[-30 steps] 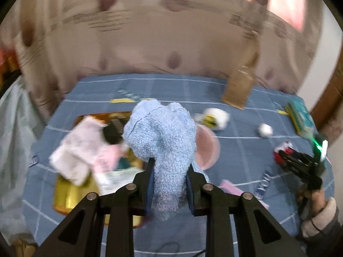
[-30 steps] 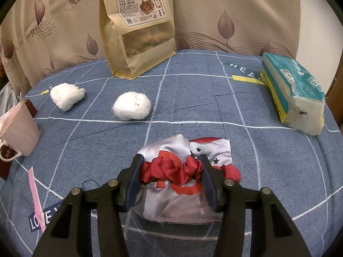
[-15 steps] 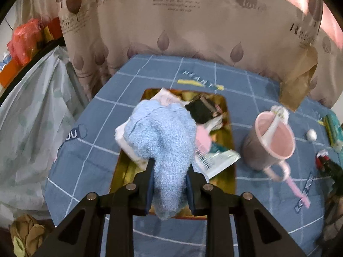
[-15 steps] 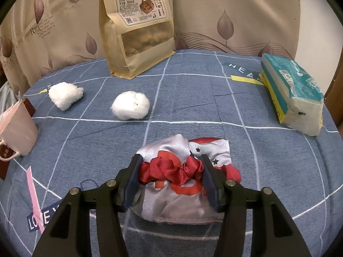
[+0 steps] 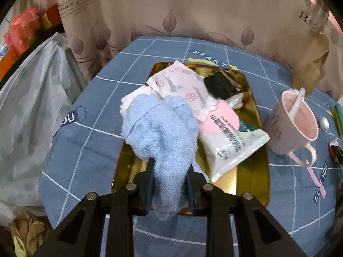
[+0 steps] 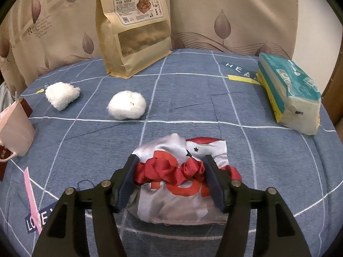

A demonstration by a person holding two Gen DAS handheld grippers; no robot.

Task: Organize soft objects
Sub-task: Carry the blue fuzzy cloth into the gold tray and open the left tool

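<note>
Right gripper (image 6: 170, 176) jaws opening, straddling the red satin ruffle of a silver-and-red satin pouch (image 6: 182, 190) on the blue grid-lined tablecloth (image 6: 193, 98). White cotton ball (image 6: 127, 105) at 11 o'clock of the pouch; teal tissue pack (image 6: 289, 94) at 2 o'clock.

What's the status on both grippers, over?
Left gripper clamped on blue sock over gold tray. Right gripper opening around red-and-silver pouch. Tray crowded.

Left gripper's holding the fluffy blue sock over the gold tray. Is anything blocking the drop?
No barrier, but the gold tray is crowded: a floral white packet and a white wipes pack lie under the fluffy blue sock. Bare metal shows only along the near edge.
</note>
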